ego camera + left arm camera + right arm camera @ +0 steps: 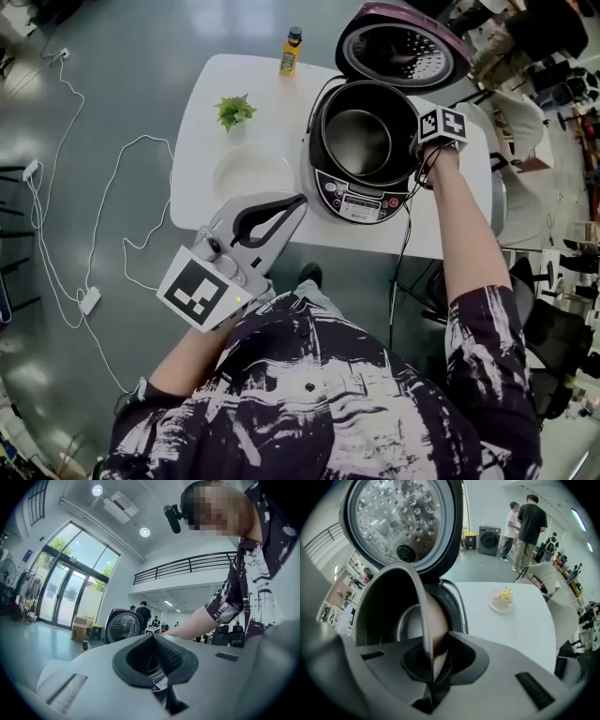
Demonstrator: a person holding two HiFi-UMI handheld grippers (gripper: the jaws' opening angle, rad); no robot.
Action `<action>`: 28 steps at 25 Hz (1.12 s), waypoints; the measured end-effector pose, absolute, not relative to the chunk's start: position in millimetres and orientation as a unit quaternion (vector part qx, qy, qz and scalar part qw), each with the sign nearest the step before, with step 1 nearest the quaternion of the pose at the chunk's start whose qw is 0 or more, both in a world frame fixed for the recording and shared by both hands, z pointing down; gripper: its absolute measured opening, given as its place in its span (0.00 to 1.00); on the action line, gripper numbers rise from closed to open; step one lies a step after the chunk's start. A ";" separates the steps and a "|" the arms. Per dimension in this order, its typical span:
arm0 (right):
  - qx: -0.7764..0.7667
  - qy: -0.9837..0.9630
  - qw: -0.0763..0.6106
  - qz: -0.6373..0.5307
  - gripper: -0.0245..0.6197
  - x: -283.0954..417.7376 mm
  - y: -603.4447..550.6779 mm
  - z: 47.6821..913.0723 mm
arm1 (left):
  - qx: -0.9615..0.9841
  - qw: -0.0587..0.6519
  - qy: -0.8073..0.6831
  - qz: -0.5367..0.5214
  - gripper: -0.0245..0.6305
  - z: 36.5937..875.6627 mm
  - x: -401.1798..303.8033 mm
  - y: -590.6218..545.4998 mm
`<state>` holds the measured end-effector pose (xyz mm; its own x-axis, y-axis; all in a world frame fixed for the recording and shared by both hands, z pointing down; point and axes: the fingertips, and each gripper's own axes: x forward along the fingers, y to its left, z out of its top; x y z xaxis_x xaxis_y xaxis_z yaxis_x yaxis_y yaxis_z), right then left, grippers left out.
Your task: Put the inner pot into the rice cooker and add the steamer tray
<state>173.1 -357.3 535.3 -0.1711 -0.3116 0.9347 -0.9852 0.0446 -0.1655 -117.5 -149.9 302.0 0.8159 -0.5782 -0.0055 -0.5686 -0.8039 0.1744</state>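
Gripping the right-hand rim of the inner pot (pixel 358 141), the right tongs (pixel 420 150) point steeply down, jaws clamped across the pot's thin wall. The pot stands inside the body of the rice cooker (pixel 361 202), whose lid (pixel 403 47) is raised behind it. The left tongs (pixel 295 203) are closed on nothing and held level over the near edge of the white worktop (pixel 202 150). The white steamer tray (pixel 251 173) lies left of the cooker, near a small green plant (pixel 234 111) and a bottle (pixel 292 52).

My right hand-held gripper (pixel 421 152) meets the rim of the pot (pixel 358 141) inside the open rice cooker (pixel 361 200).
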 end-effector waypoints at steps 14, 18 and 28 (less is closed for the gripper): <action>0.528 -0.592 0.463 0.396 0.05 170.4 -361.6 542.3 | 0.946 0.088 -0.311 -0.034 0.04 311.3 -135.5 -152.0; 0.519 -0.581 0.508 0.368 0.05 170.3 -360.1 541.1 | 0.945 0.096 -0.311 -0.036 0.04 312.2 -135.7 -152.1; 0.525 -0.570 0.496 0.393 0.06 171.4 -354.3 538.5 | 0.944 0.093 -0.314 -0.041 0.04 308.7 -144.4 -156.4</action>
